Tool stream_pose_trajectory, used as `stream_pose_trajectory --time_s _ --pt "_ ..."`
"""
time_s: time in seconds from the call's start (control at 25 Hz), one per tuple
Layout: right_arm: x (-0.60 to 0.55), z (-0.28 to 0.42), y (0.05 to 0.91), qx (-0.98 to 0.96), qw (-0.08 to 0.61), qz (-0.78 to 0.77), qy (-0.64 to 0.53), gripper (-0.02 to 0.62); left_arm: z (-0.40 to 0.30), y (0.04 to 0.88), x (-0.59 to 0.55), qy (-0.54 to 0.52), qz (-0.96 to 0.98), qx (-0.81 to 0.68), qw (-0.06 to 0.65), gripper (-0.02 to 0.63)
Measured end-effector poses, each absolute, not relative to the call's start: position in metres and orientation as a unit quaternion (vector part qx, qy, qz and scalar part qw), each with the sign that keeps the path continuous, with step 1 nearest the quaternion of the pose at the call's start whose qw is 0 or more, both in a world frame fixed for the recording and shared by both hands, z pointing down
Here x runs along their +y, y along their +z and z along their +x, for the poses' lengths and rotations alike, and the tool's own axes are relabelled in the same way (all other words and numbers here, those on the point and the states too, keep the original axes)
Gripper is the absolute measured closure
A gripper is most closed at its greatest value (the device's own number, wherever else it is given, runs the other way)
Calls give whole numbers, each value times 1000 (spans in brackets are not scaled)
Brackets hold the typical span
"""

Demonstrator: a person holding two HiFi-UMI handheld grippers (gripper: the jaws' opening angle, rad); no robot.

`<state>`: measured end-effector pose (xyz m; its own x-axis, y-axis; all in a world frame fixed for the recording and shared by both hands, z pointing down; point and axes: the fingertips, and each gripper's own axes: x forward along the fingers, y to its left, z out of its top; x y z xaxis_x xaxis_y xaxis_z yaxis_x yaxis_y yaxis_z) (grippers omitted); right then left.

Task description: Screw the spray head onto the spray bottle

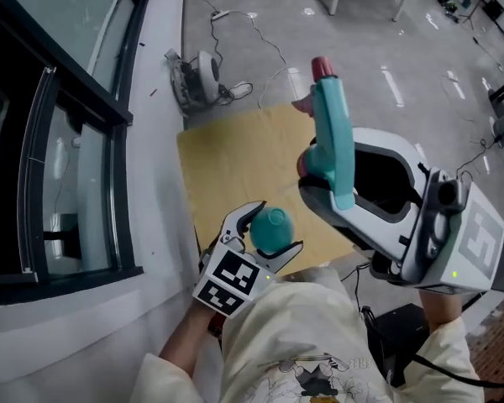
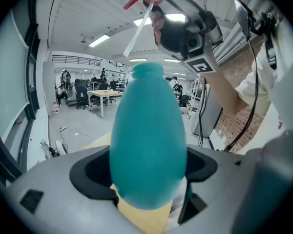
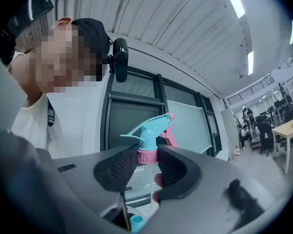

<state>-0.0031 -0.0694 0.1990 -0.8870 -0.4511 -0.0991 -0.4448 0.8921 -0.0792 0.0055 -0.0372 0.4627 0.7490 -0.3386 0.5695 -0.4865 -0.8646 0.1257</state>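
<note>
Teal egg-shaped plastic bottle [image 2: 147, 140] is clamped betw. L gripper [image 1: 275, 230] jaws, neck up, over tan board [image 1: 235, 162]. R gripper [image 3: 147, 156], jaws part-closed, pinches pink collar of teal spray head [image 1: 332, 128], held above bottle, not touching.

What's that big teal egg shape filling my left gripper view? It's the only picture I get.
Observer: A spray bottle. The head view shows it from above, pinched in the left gripper and held over a tan board.
Operator: And the thing up top with the white tube?
Observer: That's the spray head. The right gripper view shows the right gripper with its fingers clamped on the head's pink collar. It isn't on the bottle yet.
</note>
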Motion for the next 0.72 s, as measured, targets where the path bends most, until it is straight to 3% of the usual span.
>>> stream_pose_trajectory --time_s 0.72 --pt "-59 2 250 989 34 -108 -90 462 27 399 -56 283 925 -235 91 192"
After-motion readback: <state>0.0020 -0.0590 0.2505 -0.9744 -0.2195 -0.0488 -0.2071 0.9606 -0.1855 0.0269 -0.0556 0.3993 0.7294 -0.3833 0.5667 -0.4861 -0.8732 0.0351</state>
